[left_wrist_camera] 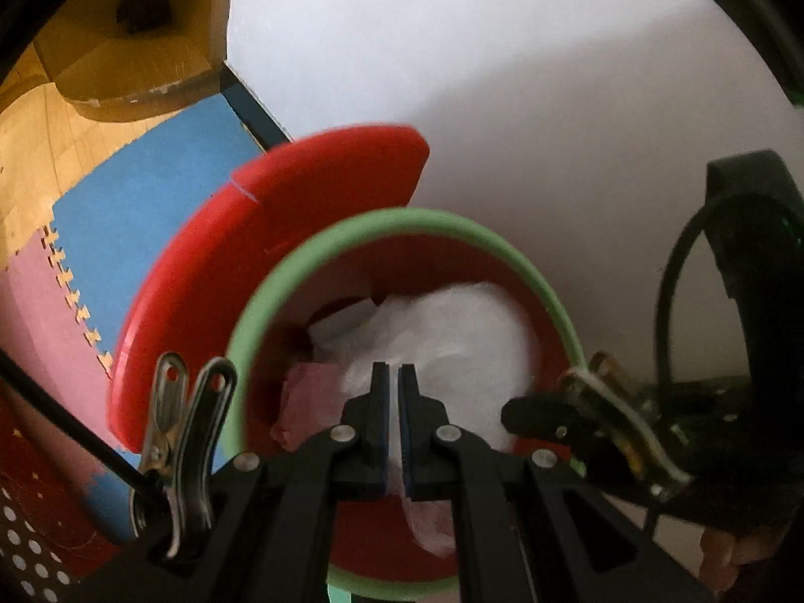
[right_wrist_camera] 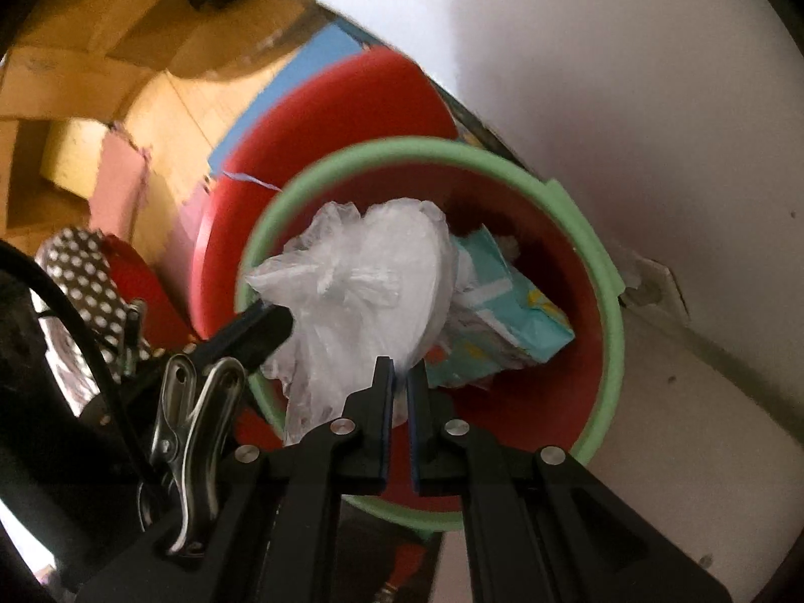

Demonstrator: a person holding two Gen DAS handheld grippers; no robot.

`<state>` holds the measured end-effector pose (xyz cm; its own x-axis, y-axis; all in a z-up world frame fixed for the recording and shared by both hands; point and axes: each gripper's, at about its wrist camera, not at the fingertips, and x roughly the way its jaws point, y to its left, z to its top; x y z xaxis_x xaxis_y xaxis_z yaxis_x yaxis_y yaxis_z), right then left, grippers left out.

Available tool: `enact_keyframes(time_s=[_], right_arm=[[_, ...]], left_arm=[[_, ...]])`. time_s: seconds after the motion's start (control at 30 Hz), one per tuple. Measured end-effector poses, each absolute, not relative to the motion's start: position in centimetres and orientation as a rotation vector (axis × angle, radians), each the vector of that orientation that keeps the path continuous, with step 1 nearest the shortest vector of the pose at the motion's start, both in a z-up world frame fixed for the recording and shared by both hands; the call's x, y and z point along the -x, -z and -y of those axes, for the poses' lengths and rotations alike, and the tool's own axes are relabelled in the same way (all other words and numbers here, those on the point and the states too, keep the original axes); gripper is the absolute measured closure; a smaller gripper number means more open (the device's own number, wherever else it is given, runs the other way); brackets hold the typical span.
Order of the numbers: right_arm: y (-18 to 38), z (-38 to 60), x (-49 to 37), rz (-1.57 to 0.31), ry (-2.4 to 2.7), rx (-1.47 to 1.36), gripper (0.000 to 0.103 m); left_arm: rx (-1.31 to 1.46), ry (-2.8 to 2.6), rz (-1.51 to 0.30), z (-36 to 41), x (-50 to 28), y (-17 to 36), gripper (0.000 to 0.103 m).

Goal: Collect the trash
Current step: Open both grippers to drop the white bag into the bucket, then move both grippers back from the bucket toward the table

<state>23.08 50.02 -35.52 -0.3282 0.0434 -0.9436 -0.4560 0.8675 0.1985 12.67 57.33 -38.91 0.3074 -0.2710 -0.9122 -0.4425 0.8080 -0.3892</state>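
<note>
red bin (right_wrist_camera: pixel 553 402) with green rim, lid swung open behind, against white wall. inside: crumpled clear plastic bag (right_wrist_camera: pixel 362 271) on top, teal printed wrapper (right_wrist_camera: pixel 507 321) beside it.

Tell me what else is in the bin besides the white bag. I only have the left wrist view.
Observer: A light-blue printed packet lies in the bin. In the right wrist view it is to the right of the white plastic bag.
Operator: Report where my left gripper sits against that bag.
Observer: The left gripper comes in over the green rim at the bag's left edge. I cannot tell whether it pinches the plastic.
Operator: Name anything on the rim that I might snag.
Observer: A green tab juts out from the rim at its upper right.
</note>
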Motion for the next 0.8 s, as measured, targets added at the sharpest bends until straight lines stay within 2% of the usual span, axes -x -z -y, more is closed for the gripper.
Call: enact_keyframes(time_s=[0.2, 0.33, 0.43, 0.47, 0.57, 0.63, 0.67, 0.7, 0.73, 0.8], right_arm=[[38.8, -49.8, -21.5, -1.889, -0.481, 0.411, 0.097], [38.6, -50.4, -21.7, -1.857, -0.502, 0.429, 0.097], [38.5, -50.3, -22.0, -1.856, -0.497, 0.396, 0.097], [38.4, -50.5, -22.1, -1.863, -0.494, 0.383, 0.097], [38.6, -50.2, -22.3, -1.896, -0.463, 0.349, 0.082], [38.1, -50.0, -22.8, -1.88, -0.433, 0.342, 0.057], [37.9, -49.9, -23.1, -1.868, -0.427, 0.332, 0.051], [37.5, -49.9, -23.4, -1.852, -0.429, 0.312, 0.039], [37.1, -50.0, -23.8, -1.838, -0.44, 0.284, 0.034], [36.5, -50.4, -24.3, -1.818, -0.465, 0.234, 0.034]], left_arm=[[0.662, -0.142, -1.287, -56.7, -12.4, 41.1, 0.103], [0.662, -0.172, -1.29, -57.0, -12.1, 40.8, 0.101], [0.674, -0.192, -1.289, -57.6, -12.2, 40.2, 0.087], [0.676, -0.194, -1.285, -57.8, -12.2, 40.0, 0.077], [0.647, -0.222, -1.279, -58.3, -11.8, 38.7, 0.056], [0.643, -0.229, -1.258, -59.0, -11.5, 37.7, 0.045], [0.649, -0.229, -1.238, -59.4, -11.2, 37.0, 0.037], [0.651, -0.227, -1.225, -59.8, -11.1, 36.5, 0.032], [0.646, -0.223, -1.213, -60.1, -10.9, 36.0, 0.031], [0.631, -0.224, -1.211, -60.6, -10.8, 35.4, 0.031]])
